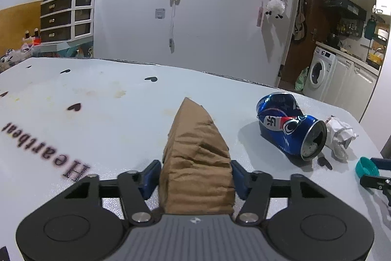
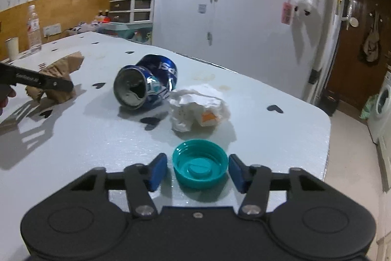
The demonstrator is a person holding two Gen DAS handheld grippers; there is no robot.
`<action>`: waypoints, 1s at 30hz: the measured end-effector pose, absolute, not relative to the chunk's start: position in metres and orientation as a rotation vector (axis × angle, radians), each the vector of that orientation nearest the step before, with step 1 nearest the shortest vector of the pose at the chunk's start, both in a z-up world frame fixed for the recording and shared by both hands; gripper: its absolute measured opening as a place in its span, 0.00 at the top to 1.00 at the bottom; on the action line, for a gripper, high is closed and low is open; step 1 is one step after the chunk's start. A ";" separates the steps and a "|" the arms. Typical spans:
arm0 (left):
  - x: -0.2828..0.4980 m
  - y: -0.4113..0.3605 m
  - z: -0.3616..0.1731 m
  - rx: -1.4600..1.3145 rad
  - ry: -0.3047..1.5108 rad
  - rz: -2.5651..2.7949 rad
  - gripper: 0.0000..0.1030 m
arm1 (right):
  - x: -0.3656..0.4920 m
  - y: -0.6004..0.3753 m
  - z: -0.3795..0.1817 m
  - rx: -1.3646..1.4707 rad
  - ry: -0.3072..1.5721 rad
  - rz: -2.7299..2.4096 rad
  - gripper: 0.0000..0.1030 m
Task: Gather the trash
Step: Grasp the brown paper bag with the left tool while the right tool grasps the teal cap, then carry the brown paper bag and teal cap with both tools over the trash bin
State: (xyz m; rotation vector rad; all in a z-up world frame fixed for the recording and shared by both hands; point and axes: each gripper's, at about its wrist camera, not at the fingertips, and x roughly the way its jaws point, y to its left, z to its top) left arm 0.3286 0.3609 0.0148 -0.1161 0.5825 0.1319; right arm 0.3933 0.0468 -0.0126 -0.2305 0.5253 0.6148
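On the table (image 2: 268,138), left tongs (image 1: 195,177) pinching brown paper (image 1: 195,163); right tongs (image 2: 198,173) spread around teal cap (image 2: 199,166).

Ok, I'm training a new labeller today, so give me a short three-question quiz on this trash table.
1. True or false: the can stands upright.
2. What lies between the right hand-held gripper's fingers?
3. The left hand-held gripper grips: A) white paper B) brown paper C) the can.

Key: 1 false, it lies crushed on its side. 2 the teal cap, with a gap at one finger. 3 B.
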 end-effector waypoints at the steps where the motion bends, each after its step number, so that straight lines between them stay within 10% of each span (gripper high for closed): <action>1: 0.328 0.361 0.015 -0.121 0.579 0.132 0.46 | 0.392 0.047 -0.012 -0.234 0.522 0.620 0.52; 30: 0.288 0.257 0.029 -0.037 0.521 0.127 0.49 | 0.344 -0.014 0.010 -0.130 0.474 0.515 0.52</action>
